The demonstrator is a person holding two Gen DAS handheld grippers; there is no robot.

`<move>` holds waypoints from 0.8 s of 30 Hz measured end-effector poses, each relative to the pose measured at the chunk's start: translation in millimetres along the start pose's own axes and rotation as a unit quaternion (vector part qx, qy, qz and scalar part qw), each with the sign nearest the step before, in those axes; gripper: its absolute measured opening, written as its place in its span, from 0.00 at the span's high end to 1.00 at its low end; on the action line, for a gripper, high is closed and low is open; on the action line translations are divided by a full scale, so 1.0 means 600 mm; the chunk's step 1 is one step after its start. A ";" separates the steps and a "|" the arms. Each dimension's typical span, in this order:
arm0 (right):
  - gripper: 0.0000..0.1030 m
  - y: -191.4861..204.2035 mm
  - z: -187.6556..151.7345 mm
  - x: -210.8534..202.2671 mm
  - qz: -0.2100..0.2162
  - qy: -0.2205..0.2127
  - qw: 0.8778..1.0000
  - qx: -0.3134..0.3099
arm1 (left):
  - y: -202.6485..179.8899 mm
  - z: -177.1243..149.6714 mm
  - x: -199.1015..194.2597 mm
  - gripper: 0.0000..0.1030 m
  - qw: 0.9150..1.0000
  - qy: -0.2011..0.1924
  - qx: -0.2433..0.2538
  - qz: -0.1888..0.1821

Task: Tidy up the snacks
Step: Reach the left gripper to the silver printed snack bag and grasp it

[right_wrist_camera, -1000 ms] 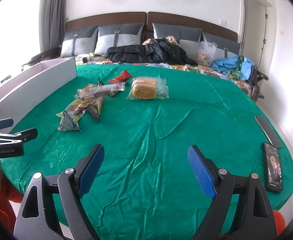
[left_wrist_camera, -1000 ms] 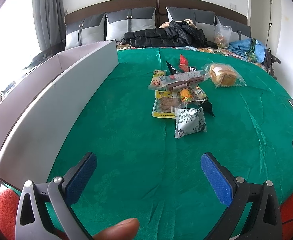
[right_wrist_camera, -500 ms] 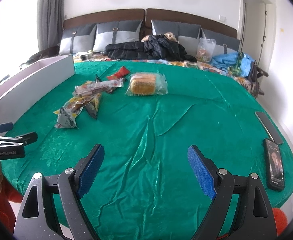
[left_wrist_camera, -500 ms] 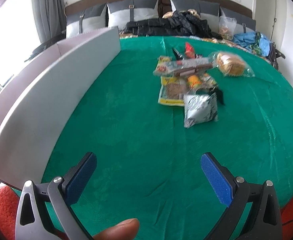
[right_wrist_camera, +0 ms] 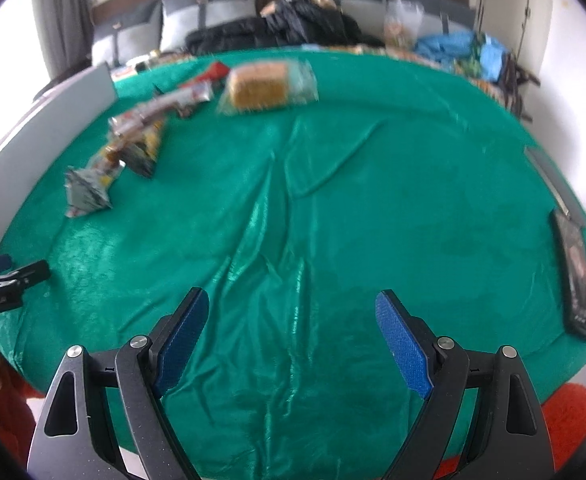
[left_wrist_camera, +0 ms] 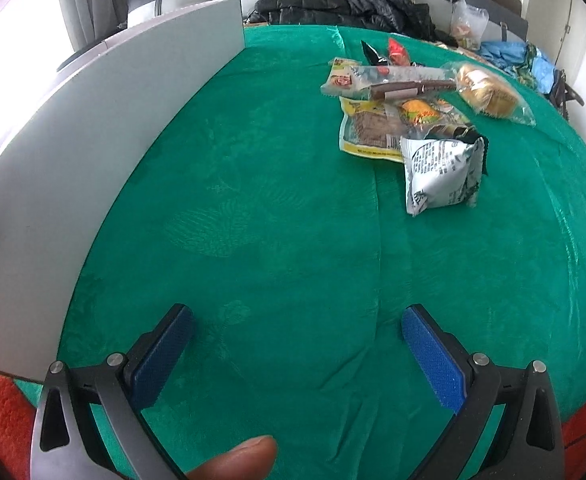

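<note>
A big green cloth [left_wrist_camera: 277,208] covered the table. A long white box [left_wrist_camera: 93,152] stood along its left edge. The left gripper [left_wrist_camera: 297,320] hung over the near edge with its jaws wide apart and nothing in them. The right gripper [right_wrist_camera: 291,308] hung over the near edge too, jaws wide apart and bare. The snacks [left_wrist_camera: 409,108] lay in a pile toward the far side, right of the box. A bread bag [left_wrist_camera: 489,94] lay just beside the pile. A silver packet [left_wrist_camera: 441,172] sat nearest. A black phone [right_wrist_camera: 577,276] lay at the right edge.
</note>
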State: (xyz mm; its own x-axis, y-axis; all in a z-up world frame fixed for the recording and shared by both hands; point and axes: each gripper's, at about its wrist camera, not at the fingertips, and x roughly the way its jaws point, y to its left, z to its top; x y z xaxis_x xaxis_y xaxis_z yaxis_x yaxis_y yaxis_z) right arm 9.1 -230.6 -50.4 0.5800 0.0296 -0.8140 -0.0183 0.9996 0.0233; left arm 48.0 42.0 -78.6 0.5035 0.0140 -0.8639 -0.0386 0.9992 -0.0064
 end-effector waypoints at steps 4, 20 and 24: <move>0.15 -0.009 0.019 0.032 -0.005 0.035 0.999 -0.003 | 0.006 0.004 0.004 0.00 1.000 0.003 -0.001 -0.003; 0.07 -0.021 0.126 0.121 -0.001 -0.007 1.000 -0.015 | 0.007 0.025 0.007 0.00 0.998 0.055 0.010 -0.025; 0.07 -0.019 0.128 0.119 -0.001 -0.009 1.000 -0.015 | 0.012 0.056 -0.013 0.00 0.996 0.018 -0.001 -0.083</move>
State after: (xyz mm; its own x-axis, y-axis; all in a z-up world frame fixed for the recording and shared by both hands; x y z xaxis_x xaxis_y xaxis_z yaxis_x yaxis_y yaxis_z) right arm 113.0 -240.0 -64.2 0.5943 0.0283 -0.8038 -0.0417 0.9991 0.0043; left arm 72.8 50.2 -55.0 0.4722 -0.1527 -0.8682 0.0407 0.9876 -0.1516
